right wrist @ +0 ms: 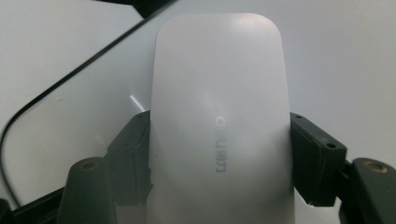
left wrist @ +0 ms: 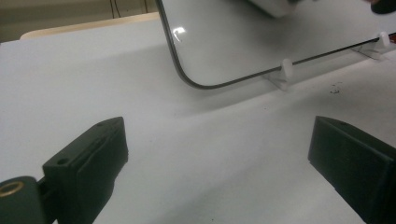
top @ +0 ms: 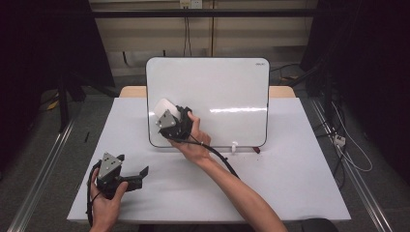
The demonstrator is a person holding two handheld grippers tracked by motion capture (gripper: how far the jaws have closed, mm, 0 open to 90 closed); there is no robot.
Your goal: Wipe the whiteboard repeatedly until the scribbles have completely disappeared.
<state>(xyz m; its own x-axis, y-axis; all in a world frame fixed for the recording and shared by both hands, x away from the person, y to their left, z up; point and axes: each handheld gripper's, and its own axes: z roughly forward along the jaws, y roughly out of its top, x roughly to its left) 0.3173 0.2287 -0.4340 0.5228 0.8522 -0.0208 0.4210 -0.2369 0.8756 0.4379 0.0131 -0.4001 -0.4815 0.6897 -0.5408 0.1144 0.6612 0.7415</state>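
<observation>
White table [top: 290, 183] with upright whiteboard [top: 227, 87] propped on small clips. Right gripper [top: 167, 113] clamped on white eraser [right wrist: 219, 116], pressed flat against board's lower left; left gripper [top: 130, 176] spread wide, empty, resting on table. Risk: pushing too hard could tip the unbraced board backward.

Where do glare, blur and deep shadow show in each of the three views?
High view: a bright glare streak crosses the whiteboard; the room's sides fall into deep shadow. Left gripper view: a small glint sits near the whiteboard's corner, and the near left tongs look soft. Right gripper view: the white eraser held by the right tongs looks hazy.
</observation>
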